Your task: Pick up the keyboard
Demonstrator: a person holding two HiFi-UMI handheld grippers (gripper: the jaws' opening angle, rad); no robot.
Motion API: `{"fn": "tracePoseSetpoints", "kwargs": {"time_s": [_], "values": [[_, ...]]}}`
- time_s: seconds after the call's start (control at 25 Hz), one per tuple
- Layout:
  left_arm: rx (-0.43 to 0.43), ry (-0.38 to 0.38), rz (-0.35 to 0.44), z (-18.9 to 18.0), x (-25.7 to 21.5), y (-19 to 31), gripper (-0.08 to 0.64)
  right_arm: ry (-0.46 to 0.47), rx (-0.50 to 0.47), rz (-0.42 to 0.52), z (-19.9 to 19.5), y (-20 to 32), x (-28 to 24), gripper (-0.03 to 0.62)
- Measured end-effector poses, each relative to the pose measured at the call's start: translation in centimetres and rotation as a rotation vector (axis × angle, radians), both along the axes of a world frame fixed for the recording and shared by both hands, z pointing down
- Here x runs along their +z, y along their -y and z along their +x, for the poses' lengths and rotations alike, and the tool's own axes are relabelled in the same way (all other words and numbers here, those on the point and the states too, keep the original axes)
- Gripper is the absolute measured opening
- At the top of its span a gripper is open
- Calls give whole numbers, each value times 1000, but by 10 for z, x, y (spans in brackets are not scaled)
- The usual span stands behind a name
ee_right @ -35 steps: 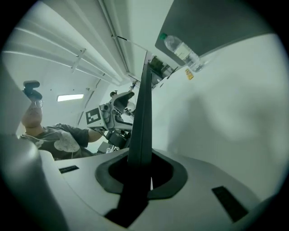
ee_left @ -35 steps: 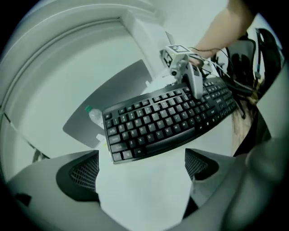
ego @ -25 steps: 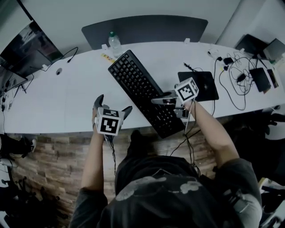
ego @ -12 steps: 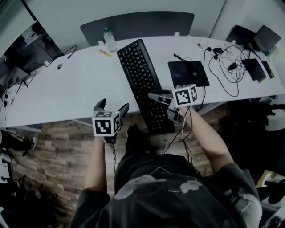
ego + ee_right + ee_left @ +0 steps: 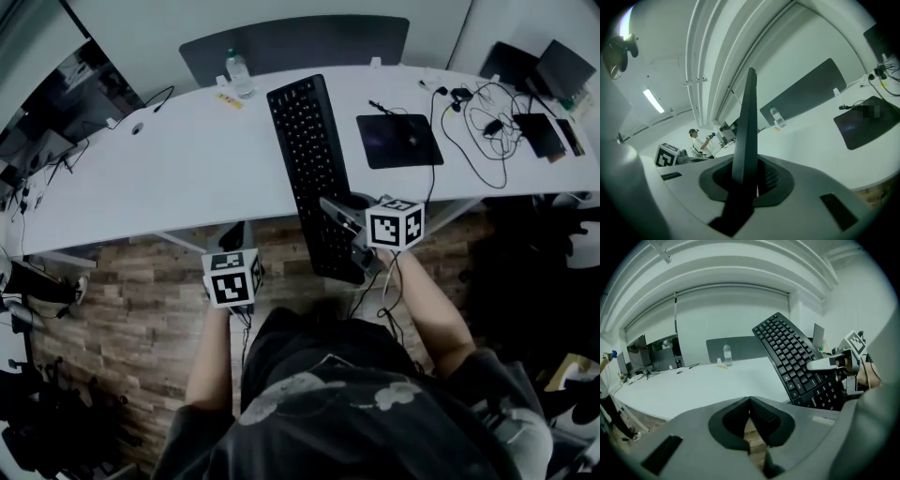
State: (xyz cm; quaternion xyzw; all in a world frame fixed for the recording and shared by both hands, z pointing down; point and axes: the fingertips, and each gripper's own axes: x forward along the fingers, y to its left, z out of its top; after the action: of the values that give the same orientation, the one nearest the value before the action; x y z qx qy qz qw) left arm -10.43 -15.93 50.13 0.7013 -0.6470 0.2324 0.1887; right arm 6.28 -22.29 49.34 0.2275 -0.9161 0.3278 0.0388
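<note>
Two claws visible. Right claw [image 5: 343, 231] clenched on near end of long black plastic keyboard [image 5: 309, 150], tilted above wide white surface [image 5: 187, 178]. Left claw [image 5: 750, 401] clamped shut, empty, apart.

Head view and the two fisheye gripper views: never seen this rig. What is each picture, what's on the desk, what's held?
There is no robot here. A person carries a hand-held gripper in each hand, and each one bears a marker cube. The head view comes from a camera on the person's head, looking steeply down. Each gripper view comes from a camera riding on that hand-held gripper, looking along its jaws.

On the white desk are a water bottle, a dark mouse pad and a tangle of cables.

The right hand-held gripper is clamped on the near end of the keyboard. The keyboard juts past the desk's edge and looks raised at a tilt. The left hand-held gripper is shut on nothing, just off the desk's near side.
</note>
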Motion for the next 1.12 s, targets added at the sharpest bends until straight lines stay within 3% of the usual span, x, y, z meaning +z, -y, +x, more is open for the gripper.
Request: {"fn": "tracePoseSetpoints", "kwargs": {"time_s": [0.6,1.12], "values": [[44,-21,-5,-33,17,-96,2,-153,195,-16,5,-87,30,72],[49,-97,12,-72,23,-217,2,-177,270,-29,-11,-210,33,72]]}}
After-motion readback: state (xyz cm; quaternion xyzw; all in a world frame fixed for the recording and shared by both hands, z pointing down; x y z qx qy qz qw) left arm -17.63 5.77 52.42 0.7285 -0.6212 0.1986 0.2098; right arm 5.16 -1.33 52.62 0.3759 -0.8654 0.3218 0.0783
